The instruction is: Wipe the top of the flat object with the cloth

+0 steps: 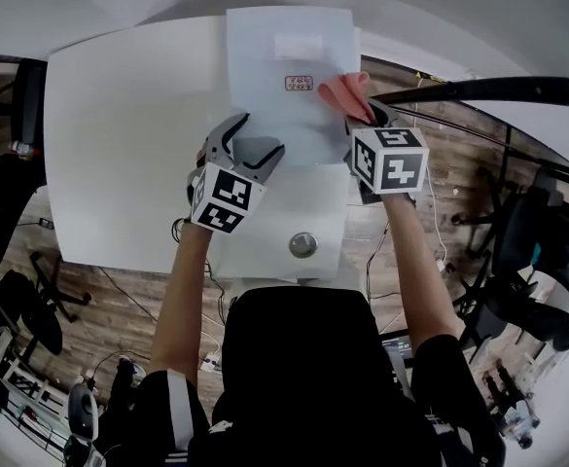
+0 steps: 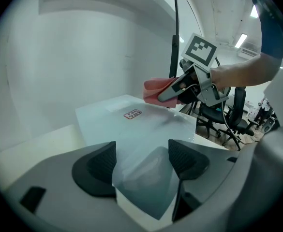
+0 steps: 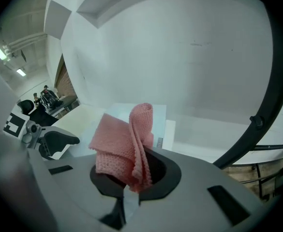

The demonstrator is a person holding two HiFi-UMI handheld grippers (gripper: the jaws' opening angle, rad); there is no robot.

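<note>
A pale, thin flat object (image 1: 284, 66) with a small red label (image 1: 300, 83) lies on the white table (image 1: 119, 144), at the far side. My right gripper (image 1: 367, 115) is shut on a bunched pink cloth (image 1: 347, 93), held at the flat object's right edge. In the right gripper view the cloth (image 3: 124, 144) stands up out of the jaws and hides them. My left gripper (image 1: 250, 144) is open at the near left corner. In the left gripper view that corner of the flat object (image 2: 141, 163) lies between the wide-apart jaws, with the cloth (image 2: 156, 88) beyond it.
A round metal grommet (image 1: 302, 245) sits in the table near the front edge. A black curved pole (image 1: 479, 90) runs off to the right of the cloth. Office chairs (image 1: 542, 270) stand on the wooden floor at the right, and a white wall is behind the table.
</note>
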